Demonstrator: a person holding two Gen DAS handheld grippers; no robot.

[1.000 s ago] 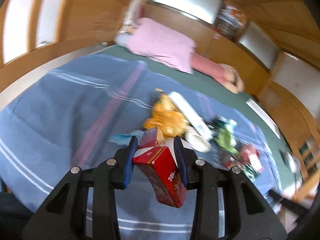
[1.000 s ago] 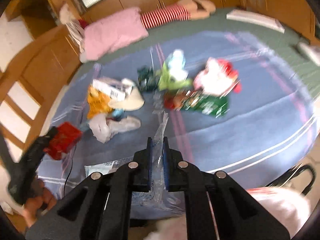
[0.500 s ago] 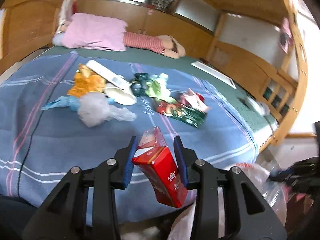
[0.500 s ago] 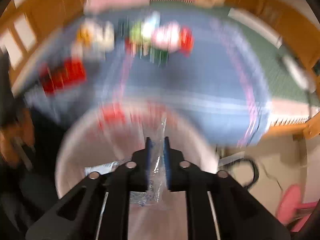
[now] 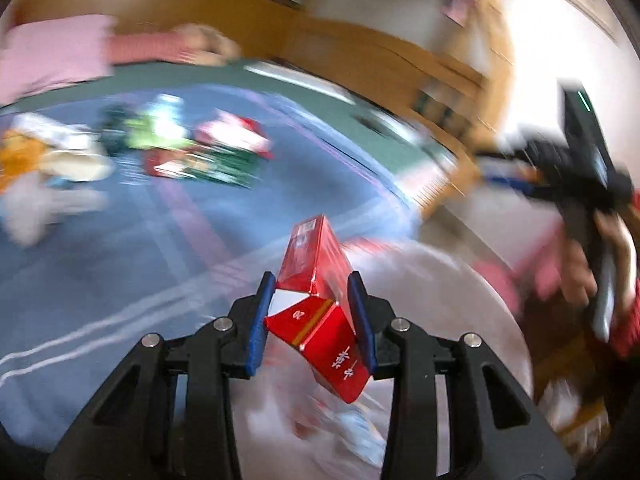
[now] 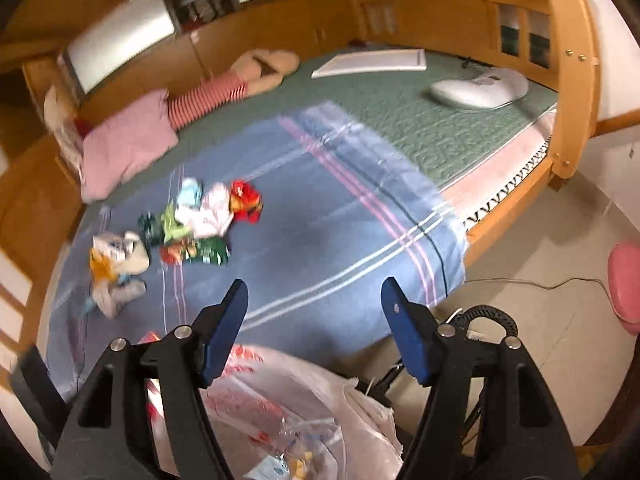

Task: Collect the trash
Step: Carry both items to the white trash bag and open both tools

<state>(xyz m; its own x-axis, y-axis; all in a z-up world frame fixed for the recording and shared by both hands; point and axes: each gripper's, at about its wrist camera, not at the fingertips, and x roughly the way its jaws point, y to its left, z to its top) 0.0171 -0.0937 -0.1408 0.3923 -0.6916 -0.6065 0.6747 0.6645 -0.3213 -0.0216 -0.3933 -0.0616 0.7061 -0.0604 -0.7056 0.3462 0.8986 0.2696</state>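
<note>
Left gripper (image 5: 312, 316) clamping one red box (image 5: 320, 300); right gripper (image 6: 316, 328) spread wide, empty, one trash bag (image 6: 288, 404) below jaws.

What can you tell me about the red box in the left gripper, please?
The red box is a glossy carton, apparently thin card, with a white triangle, a gold stripe and white characters. It is clamped between the blue pads of the left gripper, tilted, one end pointing away and the other hanging toward the camera, over a blurred white trash bag.
</note>
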